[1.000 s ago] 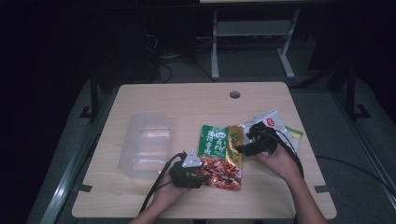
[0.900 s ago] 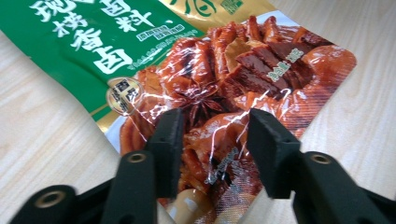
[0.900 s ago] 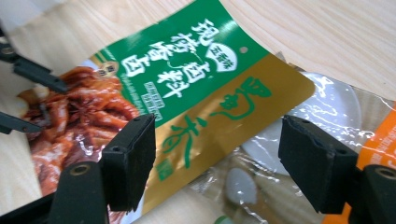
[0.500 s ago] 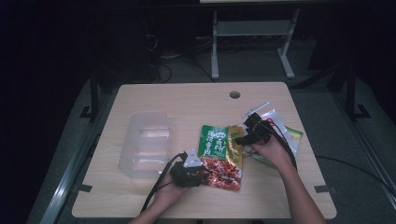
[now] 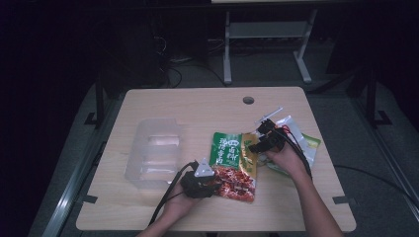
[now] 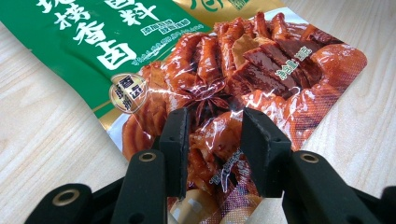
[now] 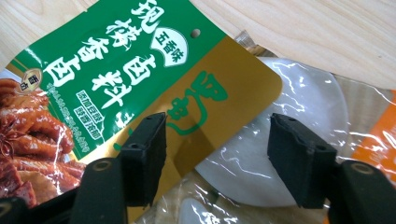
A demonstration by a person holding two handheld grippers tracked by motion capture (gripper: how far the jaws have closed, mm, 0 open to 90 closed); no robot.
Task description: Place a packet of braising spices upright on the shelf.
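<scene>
Green and red foil marks the pouch, the seasoning packet I am working on. It lies flat on the wooden table, and I place everything else from it.

My left gripper sits at the pouch's near, red end. In the left gripper view its two black jaws straddle a raised wrinkle of foil, and the film between them looks bunched. I judge the pads are pressing that fold, so this gripper grips the pouch, probably to pin it while the other hand works.

My right gripper hovers at the pouch's far corner, the gold one. Its jaws stand apart. The left jaw rests over the gold edge and the right jaw is over a clear bag that the pouch overlaps. Nothing is pinched there yet. These jaws have just been closing, with the gold corner partly between them. I judge they are lining up to take that corner so the pouch can be lifted by both ends.

Left of the pouch, well apart, a clear plastic tray sits empty, likely where the pouch is headed.

Compared with a second ago, the right gripper has slid closer to the pouch's far corner and dropped lower. The left gripper, the pouch and the tray sit where they were.
</scene>
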